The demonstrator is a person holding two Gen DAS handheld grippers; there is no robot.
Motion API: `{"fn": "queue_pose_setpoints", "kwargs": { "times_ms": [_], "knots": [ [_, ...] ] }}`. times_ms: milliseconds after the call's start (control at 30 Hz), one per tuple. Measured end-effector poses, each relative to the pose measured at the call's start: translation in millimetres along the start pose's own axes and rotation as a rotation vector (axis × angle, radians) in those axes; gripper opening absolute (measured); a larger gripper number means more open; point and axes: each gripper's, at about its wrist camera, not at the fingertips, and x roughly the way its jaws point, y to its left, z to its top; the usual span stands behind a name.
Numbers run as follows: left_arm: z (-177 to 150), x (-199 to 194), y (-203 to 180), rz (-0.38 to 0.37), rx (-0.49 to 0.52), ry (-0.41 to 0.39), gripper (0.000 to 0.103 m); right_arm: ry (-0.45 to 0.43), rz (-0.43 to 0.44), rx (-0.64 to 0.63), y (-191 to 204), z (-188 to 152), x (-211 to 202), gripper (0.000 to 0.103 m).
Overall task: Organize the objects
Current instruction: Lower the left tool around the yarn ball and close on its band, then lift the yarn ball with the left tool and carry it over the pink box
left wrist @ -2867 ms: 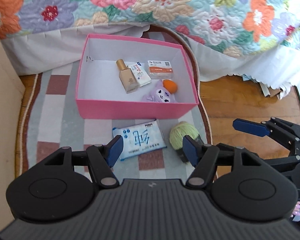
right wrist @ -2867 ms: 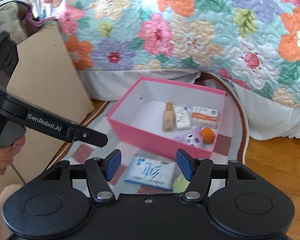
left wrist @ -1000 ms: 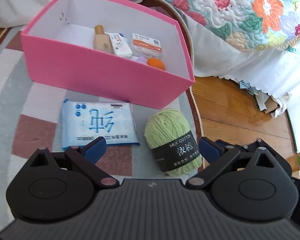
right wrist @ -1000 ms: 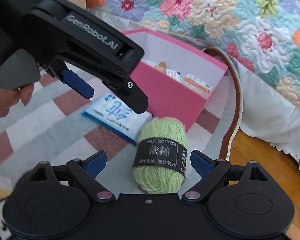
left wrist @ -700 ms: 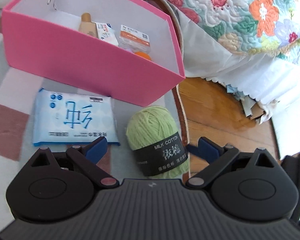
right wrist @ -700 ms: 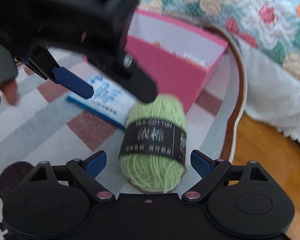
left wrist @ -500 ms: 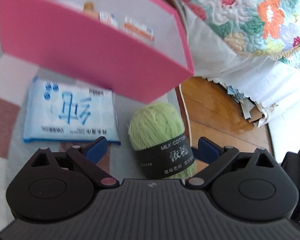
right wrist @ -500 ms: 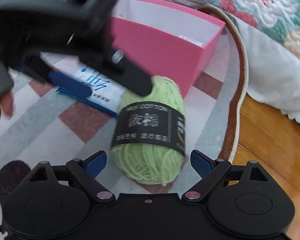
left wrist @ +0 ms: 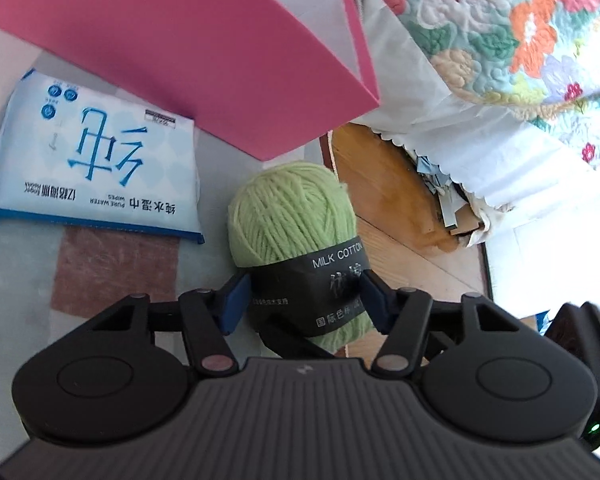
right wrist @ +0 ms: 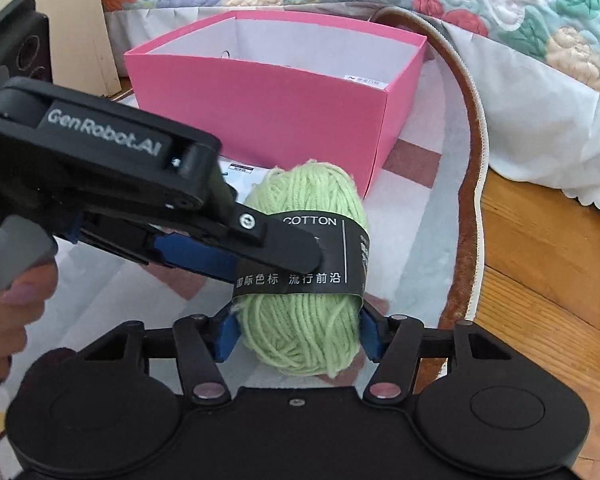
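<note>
A light-green yarn ball (left wrist: 292,216) with a black paper band lies on the rug in front of the pink box (left wrist: 180,40). My left gripper (left wrist: 305,300) is closing across the band, and both blue pads touch its sides. My right gripper (right wrist: 298,336) is closing on the near end of the same yarn ball (right wrist: 308,196), with its pads against the wool. In the right wrist view the left gripper (right wrist: 292,256) comes in from the left over the ball. A blue-and-white wipes pack (left wrist: 96,168) lies flat left of the ball.
The pink box (right wrist: 268,112) stands open just behind the ball with small items inside, mostly hidden. A floral quilt (right wrist: 500,8) with a white skirt hangs at the back and right. Bare wooden floor (right wrist: 548,264) lies beyond the rug's brown edge (right wrist: 472,184). A person's hand (right wrist: 16,308) holds the left gripper.
Both grippers sank toward the yarn ball and their jaws narrowed from wide open until the pads met it. The ball still lies on the rug.
</note>
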Motion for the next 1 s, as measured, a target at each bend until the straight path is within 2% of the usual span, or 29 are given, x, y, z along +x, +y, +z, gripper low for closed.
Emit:
{"fn": "queue_pose_setpoints", "kwargs": {
  "times_ms": [233, 400, 500, 533, 633, 767, 900, 1000],
  "knots": [
    [2.3, 1.3, 4.7, 0.034, -0.021, 0.033, 0.057, 0.033, -0.011, -0.016, 2.1, 0.2, 9.6, 0.065],
    [2.1, -2.6, -0.4, 0.043, 0.008, 0.033, 0.049, 0.047, -0.034, 0.007, 7.2, 4.9, 7.4, 0.064],
    [2.2, -8.7, -7.6, 0.082, 0.009, 0.093, 0.049, 0.077, -0.045, 0.042, 14.0, 8.3, 1.0, 0.064],
    [2.8, -11.1, -7.7, 0.095, -0.004, 0.132, 0.049, 0.096, -0.038, 0.057, 16.7, 8.0, -0.5, 0.064],
    [-2.1, -22.9, -2.3, 0.100, -0.037, 0.167, 0.049, 0.123, -0.030, 0.086, 30.2, 4.6, -6.3, 0.064],
    [-11.6, -44.8, -2.4, 0.136, -0.021, 0.194, 0.049, 0.170, 0.019, 0.139, 44.4, 6.1, -12.2, 0.064],
    [-15.5, -65.7, -1.5, 0.113, -0.090, 0.202, 0.050, 0.181, 0.037, 0.134, 58.3, 10.2, -28.9, 0.064],
    [-18.9, -78.0, -8.4, 0.109, -0.072, 0.198, 0.050, 0.184, 0.050, 0.139, 64.4, 11.1, -40.4, 0.064]
  ]
}}
